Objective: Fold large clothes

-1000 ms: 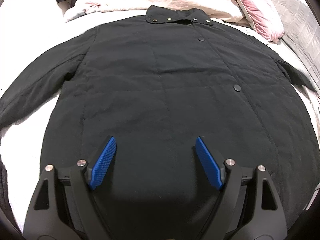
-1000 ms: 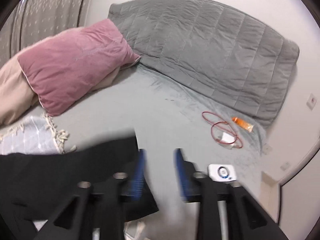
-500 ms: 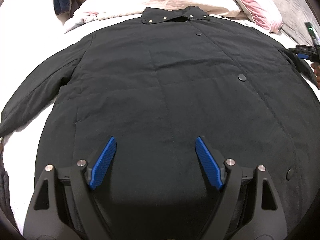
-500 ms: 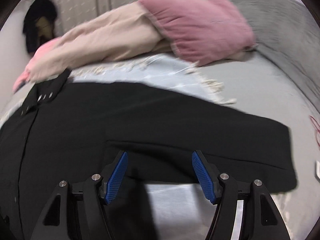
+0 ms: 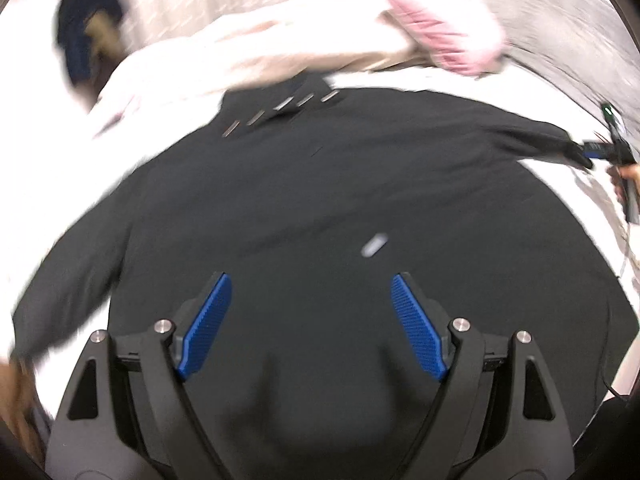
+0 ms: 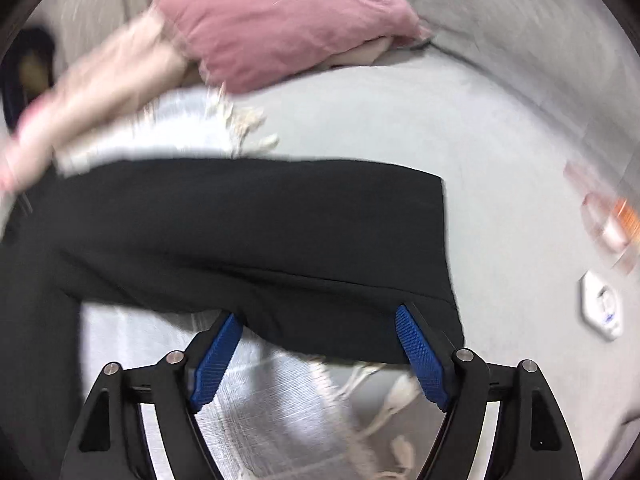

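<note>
Both claws gape: my left claw (image 5: 308,320) hangs above the black coat (image 5: 340,220) spread on the bed (image 6: 400,128); my right claw (image 6: 318,350), jaws just widened, straddles its sleeve (image 6: 280,232) edge unpinched.

Open bedding to the right of the sleeve; pillows and clutter ring the far side

From the right wrist view, bare grey bedding (image 6: 400,120) lies free from 12 to 2 o'clock beyond the black coat's sleeve (image 6: 260,220). A pink pillow (image 6: 280,20) blocks 11 to 12 o'clock, a small white device (image 6: 602,306) and a blurred orange item (image 6: 624,216) sit at 3 o'clock, and a fringed throw (image 6: 248,408) lies under the wide-apart jaws of the right gripper (image 6: 320,356).
</note>
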A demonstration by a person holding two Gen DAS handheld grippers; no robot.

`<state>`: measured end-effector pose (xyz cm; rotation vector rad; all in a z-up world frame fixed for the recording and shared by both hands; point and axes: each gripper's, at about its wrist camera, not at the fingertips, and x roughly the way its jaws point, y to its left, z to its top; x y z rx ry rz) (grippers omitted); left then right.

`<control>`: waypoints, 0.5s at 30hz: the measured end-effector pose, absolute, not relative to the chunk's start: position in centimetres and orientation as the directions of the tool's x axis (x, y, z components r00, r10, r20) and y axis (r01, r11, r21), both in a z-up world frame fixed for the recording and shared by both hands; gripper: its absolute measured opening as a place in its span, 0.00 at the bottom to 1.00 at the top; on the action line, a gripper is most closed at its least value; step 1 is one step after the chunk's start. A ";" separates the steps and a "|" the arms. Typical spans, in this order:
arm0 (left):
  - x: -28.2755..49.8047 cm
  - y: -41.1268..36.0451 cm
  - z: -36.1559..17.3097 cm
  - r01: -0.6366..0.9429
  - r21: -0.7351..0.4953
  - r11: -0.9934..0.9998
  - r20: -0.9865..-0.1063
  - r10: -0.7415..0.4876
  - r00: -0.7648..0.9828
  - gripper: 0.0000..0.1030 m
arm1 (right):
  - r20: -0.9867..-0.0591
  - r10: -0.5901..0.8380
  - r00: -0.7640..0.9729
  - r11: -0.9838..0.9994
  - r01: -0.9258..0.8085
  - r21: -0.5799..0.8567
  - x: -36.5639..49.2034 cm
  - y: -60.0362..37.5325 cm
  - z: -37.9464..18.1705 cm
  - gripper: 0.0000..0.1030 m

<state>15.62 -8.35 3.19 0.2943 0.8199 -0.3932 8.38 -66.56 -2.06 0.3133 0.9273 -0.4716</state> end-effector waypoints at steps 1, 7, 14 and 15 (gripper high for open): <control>16.2 -10.1 3.6 0.483 0.091 0.871 -0.756 -0.255 0.603 0.80 | -0.815 -0.244 0.526 0.843 0.530 0.090 8.1 -67.5 -1.8 0.80; 21.0 -24.0 2.3 0.642 0.057 0.765 -0.734 -0.404 0.546 0.79 | -0.732 -0.140 0.667 0.788 0.522 0.326 6.2 -71.4 0.8 0.80; 26.4 -38.1 -2.0 0.701 -0.064 0.711 -0.713 -0.524 0.466 0.35 | -0.784 -0.242 0.571 0.730 0.640 0.241 8.2 -76.2 -2.7 0.79; 27.4 -39.9 -2.7 0.700 -0.116 0.704 -0.721 -0.544 0.428 0.32 | -0.789 -0.242 0.565 0.717 0.652 0.247 8.7 -76.8 -3.6 0.78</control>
